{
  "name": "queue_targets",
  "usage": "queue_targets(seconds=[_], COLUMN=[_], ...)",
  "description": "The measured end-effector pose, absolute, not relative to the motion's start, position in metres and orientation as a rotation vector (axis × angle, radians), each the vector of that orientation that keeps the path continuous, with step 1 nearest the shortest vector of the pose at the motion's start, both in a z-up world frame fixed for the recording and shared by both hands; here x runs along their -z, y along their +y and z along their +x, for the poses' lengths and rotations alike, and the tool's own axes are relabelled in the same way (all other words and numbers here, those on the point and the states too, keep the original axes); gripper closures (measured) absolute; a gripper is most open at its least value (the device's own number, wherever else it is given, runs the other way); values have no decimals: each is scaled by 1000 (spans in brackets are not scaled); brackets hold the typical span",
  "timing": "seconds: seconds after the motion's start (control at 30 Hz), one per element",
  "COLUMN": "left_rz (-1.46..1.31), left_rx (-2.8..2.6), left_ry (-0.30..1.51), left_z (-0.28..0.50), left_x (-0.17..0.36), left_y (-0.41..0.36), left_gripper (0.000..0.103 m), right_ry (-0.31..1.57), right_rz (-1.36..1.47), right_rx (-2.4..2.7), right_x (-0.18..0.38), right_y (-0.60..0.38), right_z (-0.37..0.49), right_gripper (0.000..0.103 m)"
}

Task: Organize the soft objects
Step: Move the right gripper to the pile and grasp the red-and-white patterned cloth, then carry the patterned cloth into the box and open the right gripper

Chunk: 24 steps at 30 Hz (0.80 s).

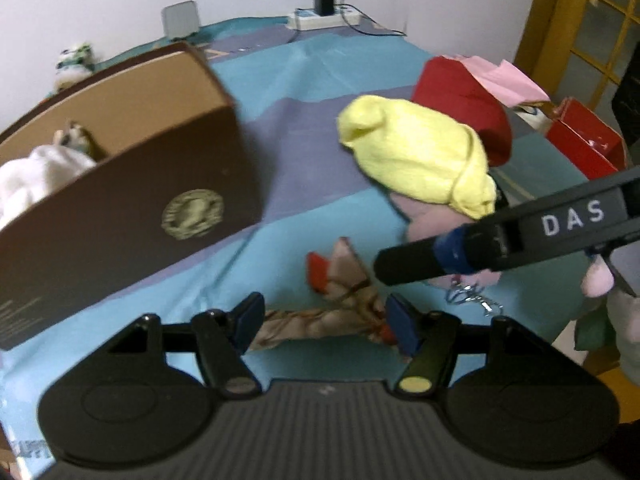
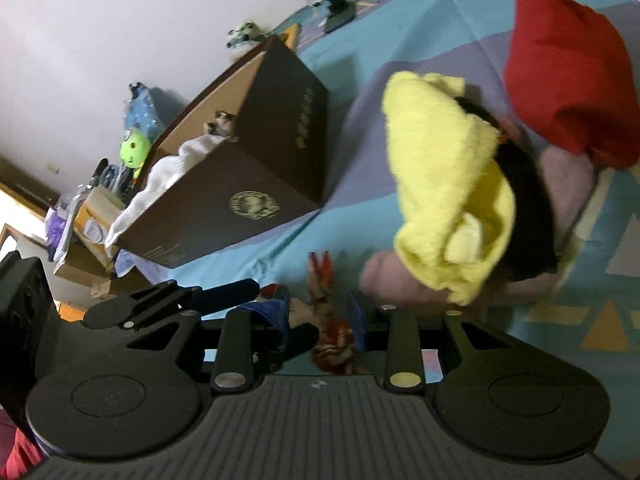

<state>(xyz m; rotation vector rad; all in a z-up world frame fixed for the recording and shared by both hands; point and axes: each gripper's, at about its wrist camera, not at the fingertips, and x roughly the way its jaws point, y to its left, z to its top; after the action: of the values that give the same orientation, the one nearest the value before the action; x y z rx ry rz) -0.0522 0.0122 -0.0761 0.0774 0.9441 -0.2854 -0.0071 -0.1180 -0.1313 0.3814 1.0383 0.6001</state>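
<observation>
A patterned tan and red scarf (image 1: 344,304) lies bunched on the blue cloth, between the fingers of both grippers. My left gripper (image 1: 326,322) is open around its lower end. My right gripper (image 2: 318,316) is open with the scarf (image 2: 332,340) between its pads; one of its fingers (image 1: 416,266) shows in the left wrist view beside the scarf. A yellow cloth (image 1: 420,160) lies over a pink plush (image 1: 436,220) with a red cloth (image 1: 464,104) behind. A brown box (image 1: 132,184) at left holds white fabric (image 1: 32,180).
A power strip with a charger (image 1: 324,16) and a grey device (image 1: 180,18) sit at the far edge by the wall. A red box (image 1: 584,140) and pink paper (image 1: 508,80) lie at right. A metal keyring (image 1: 472,298) lies by the plush. Small toys (image 2: 136,148) stand behind the box.
</observation>
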Motion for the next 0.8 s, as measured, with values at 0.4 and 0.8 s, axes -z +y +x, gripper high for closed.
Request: queue_targets(seconds=[0.4, 0.8], left_rz=[29, -45], left_rx=[339, 465], left_ry=[957, 991], left_z=[-58, -72], left_x=[91, 95], left_y=[21, 42], left_gripper=[36, 34], right_ry=[1056, 1094], right_rz=[293, 148], right_rx=[-601, -597], right_x=[145, 147], right_y=[-99, -77], right_z=[-1, -3], right_gripper=[90, 89])
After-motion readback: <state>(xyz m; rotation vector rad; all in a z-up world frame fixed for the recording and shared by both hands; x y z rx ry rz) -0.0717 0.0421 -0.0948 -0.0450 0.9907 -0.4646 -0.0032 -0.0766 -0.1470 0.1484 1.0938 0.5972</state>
